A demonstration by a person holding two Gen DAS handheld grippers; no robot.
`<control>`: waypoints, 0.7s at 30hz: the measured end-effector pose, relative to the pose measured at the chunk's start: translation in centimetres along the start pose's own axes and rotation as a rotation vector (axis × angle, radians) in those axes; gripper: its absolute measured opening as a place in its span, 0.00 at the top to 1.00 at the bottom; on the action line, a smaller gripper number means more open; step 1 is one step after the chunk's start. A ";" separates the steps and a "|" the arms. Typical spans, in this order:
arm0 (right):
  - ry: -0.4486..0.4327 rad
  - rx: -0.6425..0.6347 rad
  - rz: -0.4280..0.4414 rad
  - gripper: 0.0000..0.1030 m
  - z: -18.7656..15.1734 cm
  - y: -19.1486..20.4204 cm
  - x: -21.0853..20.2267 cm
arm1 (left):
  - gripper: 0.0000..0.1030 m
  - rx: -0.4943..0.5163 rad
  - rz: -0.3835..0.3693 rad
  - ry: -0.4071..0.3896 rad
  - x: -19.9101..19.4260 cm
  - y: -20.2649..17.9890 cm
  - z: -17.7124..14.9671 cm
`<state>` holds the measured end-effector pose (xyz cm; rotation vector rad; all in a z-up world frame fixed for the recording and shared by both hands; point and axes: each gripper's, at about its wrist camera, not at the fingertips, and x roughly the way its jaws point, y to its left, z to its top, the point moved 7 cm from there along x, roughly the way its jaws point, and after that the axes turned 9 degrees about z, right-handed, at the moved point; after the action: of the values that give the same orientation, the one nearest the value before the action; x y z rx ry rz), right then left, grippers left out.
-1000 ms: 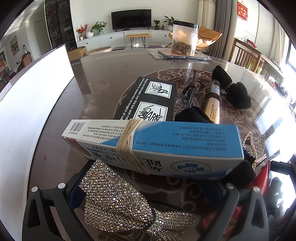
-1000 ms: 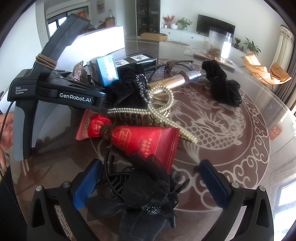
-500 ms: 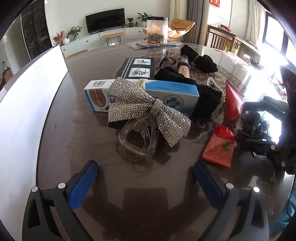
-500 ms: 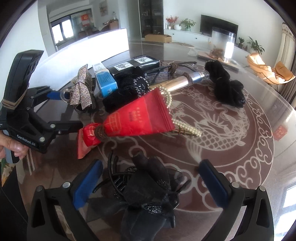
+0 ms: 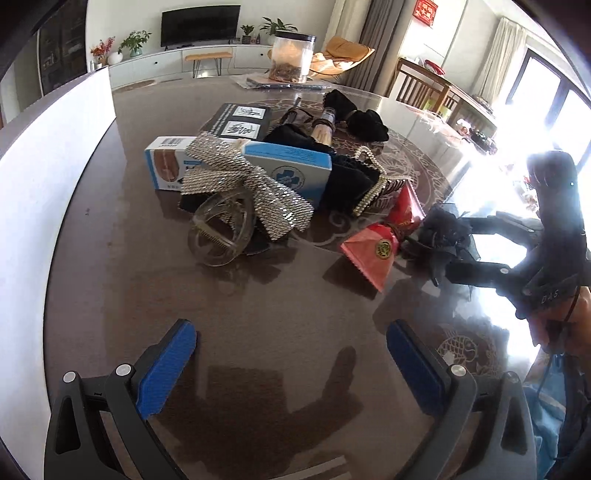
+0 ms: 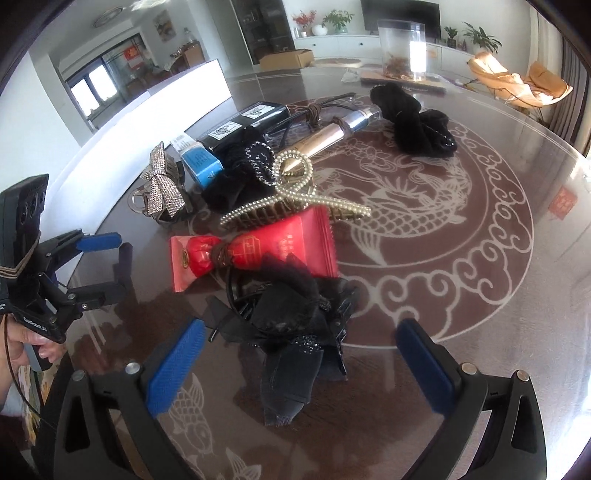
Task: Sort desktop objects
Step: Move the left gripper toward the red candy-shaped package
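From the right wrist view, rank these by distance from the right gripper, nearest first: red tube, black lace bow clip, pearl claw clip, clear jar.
1. black lace bow clip, between the open jaws of the right gripper.
2. red tube, just behind it, slightly left.
3. pearl claw clip, mid-table.
4. clear jar, far edge.

Living room beyond a round dark table [image 5: 280, 317] with a pale dragon inlay [image 6: 413, 206]. Far wall: flat television [image 5: 199, 25] above a long white cabinet [image 5: 177, 61] bearing potted plants [image 5: 135, 40]. Right side — wooden chairs [image 5: 424, 86], curtains [image 5: 496, 51] and bright windows [image 5: 546, 96]; an orange lounge chair [image 6: 517, 83] stands near the cabinet.
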<state>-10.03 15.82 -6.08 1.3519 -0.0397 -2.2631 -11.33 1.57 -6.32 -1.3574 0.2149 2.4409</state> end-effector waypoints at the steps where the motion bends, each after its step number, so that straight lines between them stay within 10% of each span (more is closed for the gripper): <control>1: -0.007 -0.010 -0.018 0.07 -0.2 0.1 0.0 | 0.00 0.059 0.007 -0.005 0.2 -1.2 0.5; 5: -0.033 -0.082 -0.073 0.43 0.0 0.4 -0.1 | 0.00 0.178 0.029 -0.006 1.6 -3.7 1.9; 19: -0.116 0.007 -0.134 0.42 -6.4 -5.2 -6.0 | 0.00 0.272 -0.081 -0.008 4.5 -9.6 5.4; 21: -0.147 0.026 -0.124 0.38 -7.0 -5.8 -6.6 | 0.18 0.311 -0.077 -0.037 4.2 -10.5 4.6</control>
<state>-3.97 25.27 -5.78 1.2295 -0.0364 -2.4702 -13.21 13.62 -7.04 -1.1611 0.4999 2.2525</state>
